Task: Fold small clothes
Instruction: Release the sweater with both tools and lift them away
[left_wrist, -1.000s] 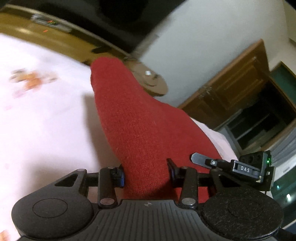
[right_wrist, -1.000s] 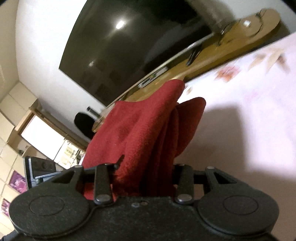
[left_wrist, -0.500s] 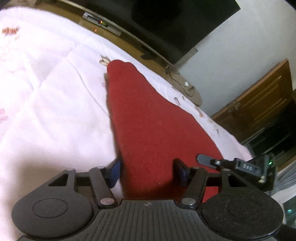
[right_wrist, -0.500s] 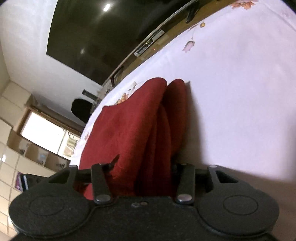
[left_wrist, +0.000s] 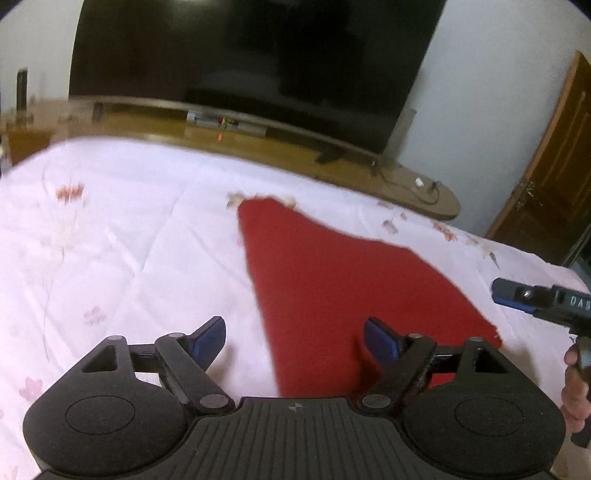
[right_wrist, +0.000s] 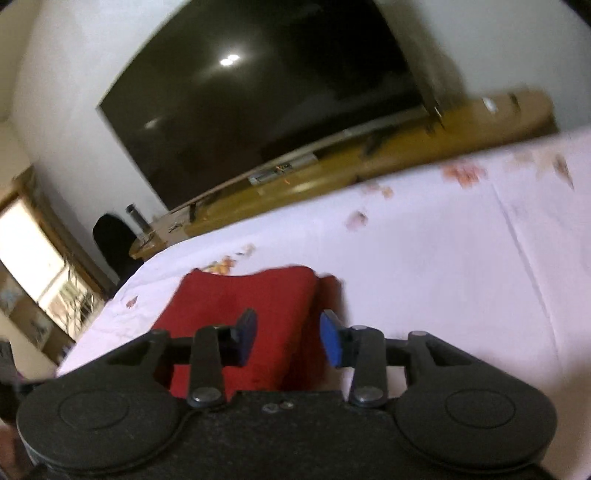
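A red knitted cloth (left_wrist: 332, 280) lies flat on the pale floral bedspread (left_wrist: 129, 240), narrow at its far end. My left gripper (left_wrist: 295, 339) hovers over the cloth's near edge. Its jaws are wide and still opening, and the blue pads touch nothing. In the right wrist view the same red cloth (right_wrist: 243, 295) shows a folded edge on its right side. My right gripper (right_wrist: 289, 338) is above its near part. These jaws are closing, but the pads stand clear of the fabric, which lies on the bed below the gap. At the right edge of the left wrist view is a blue-tipped finger (left_wrist: 513, 295) of the right gripper.
A large dark television (left_wrist: 258, 55) stands on a low wooden bench (left_wrist: 406, 177) beyond the bed's far edge. A wooden door (left_wrist: 550, 192) is at the right. A person's hand (left_wrist: 574, 387) shows at the right edge. A dark chair (right_wrist: 110, 240) sits far left.
Both grippers have let go of the red cloth, which was lifted between their fingers and now lies on the bed. Both have drawn back, and the left jaws have spread much wider.
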